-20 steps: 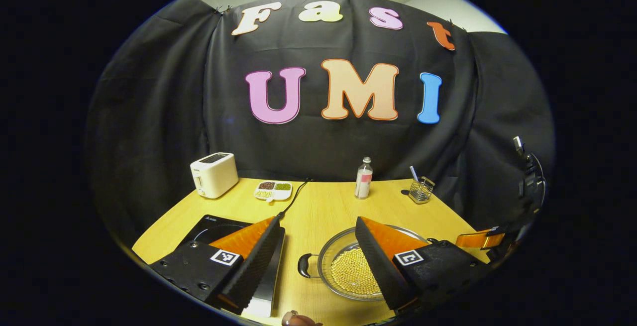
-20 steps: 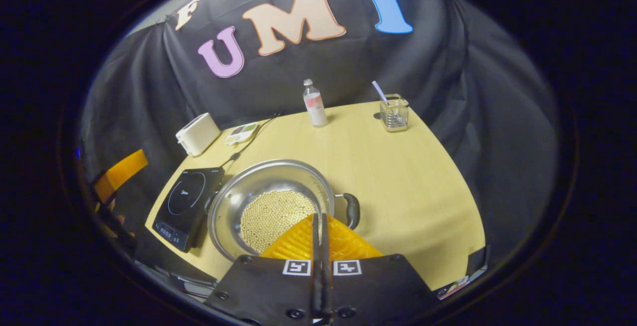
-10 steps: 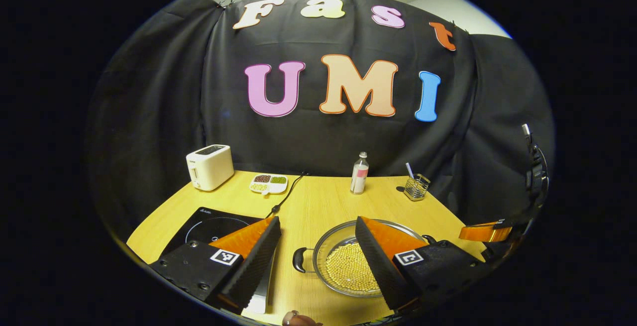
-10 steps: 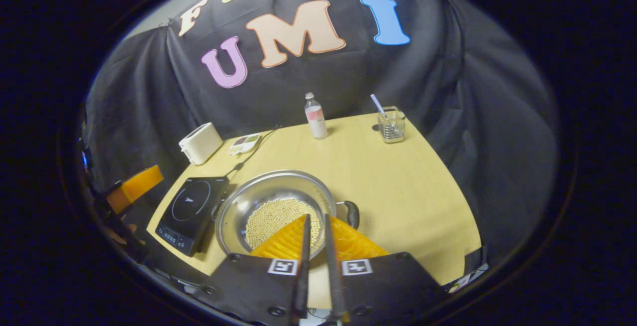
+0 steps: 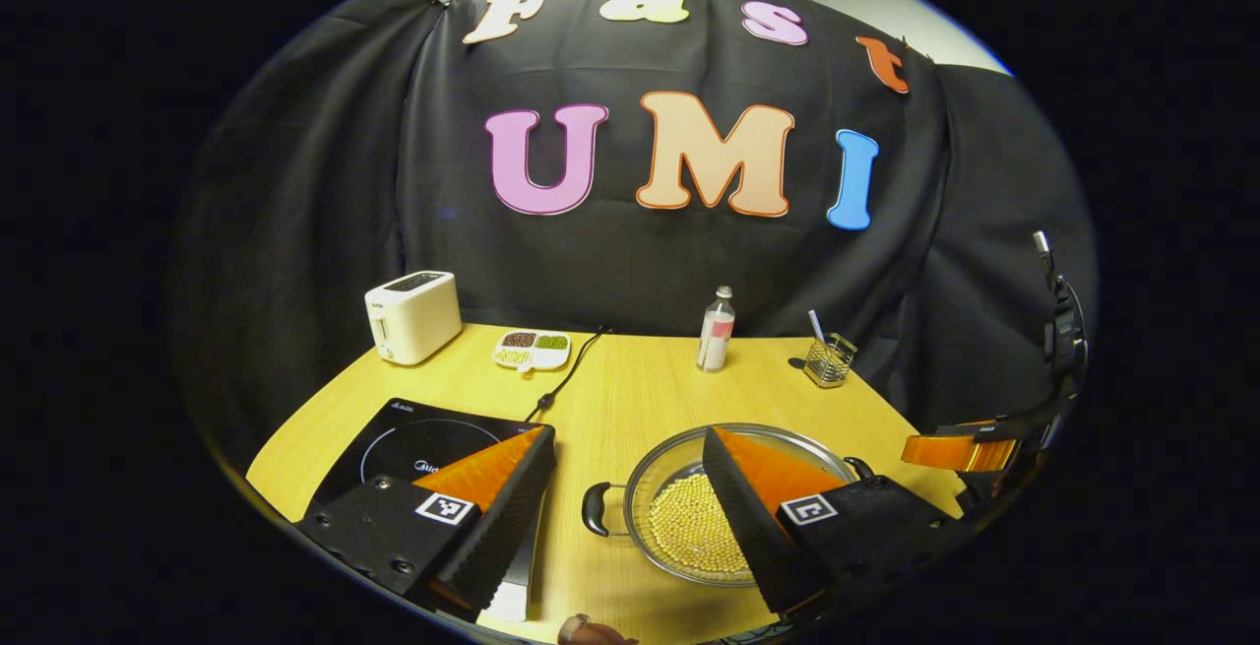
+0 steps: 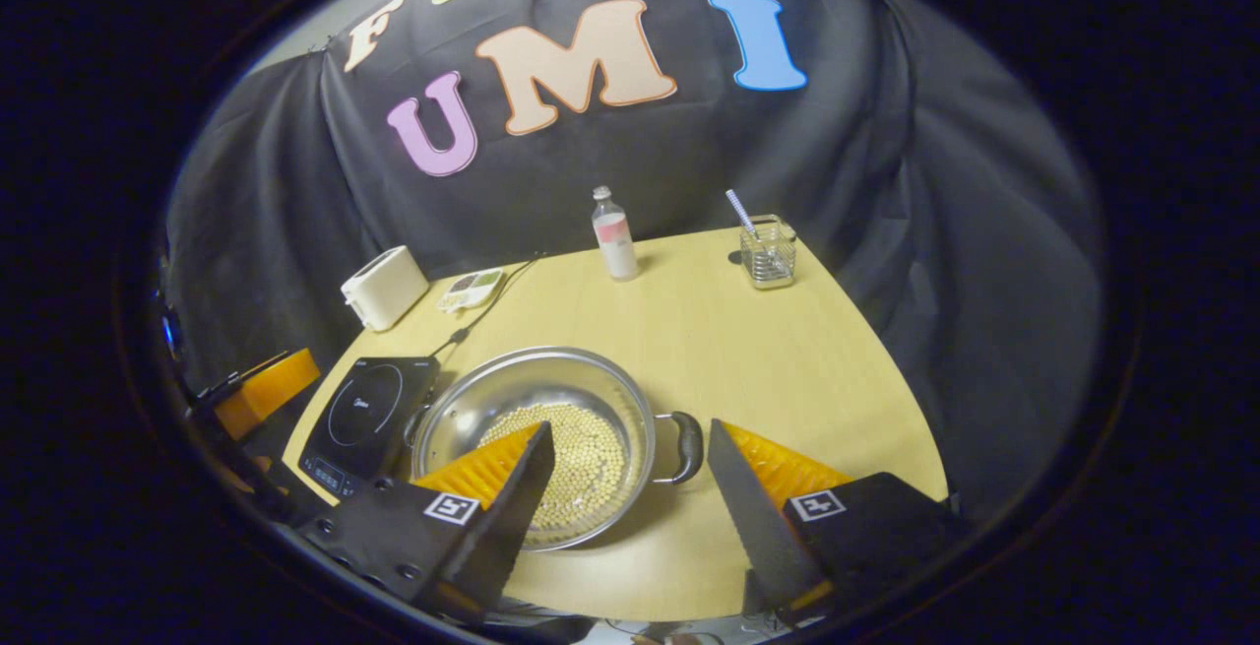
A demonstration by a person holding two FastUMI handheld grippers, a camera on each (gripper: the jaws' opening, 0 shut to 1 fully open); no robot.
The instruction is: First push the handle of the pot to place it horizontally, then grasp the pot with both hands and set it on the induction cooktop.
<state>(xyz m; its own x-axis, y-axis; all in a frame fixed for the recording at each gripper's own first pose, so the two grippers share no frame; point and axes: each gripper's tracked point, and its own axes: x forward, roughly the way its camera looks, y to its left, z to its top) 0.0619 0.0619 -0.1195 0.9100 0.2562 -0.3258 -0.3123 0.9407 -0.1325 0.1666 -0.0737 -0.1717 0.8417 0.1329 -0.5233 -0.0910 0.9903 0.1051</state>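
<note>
Both grippers' fingers wide apart, empty | pot (image 6: 536,419) beside cooktop (image 6: 369,409) | bottle (image 6: 614,234), toaster (image 6: 384,287) well back

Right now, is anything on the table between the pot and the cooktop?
Nothing visible. The pot sits right beside the cooktop with only bare table between them; the toaster, dish and bottle stand farther back.

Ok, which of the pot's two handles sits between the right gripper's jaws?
The pot handle on the side away from the induction cooktop; the other handle faces the cooktop.
</note>
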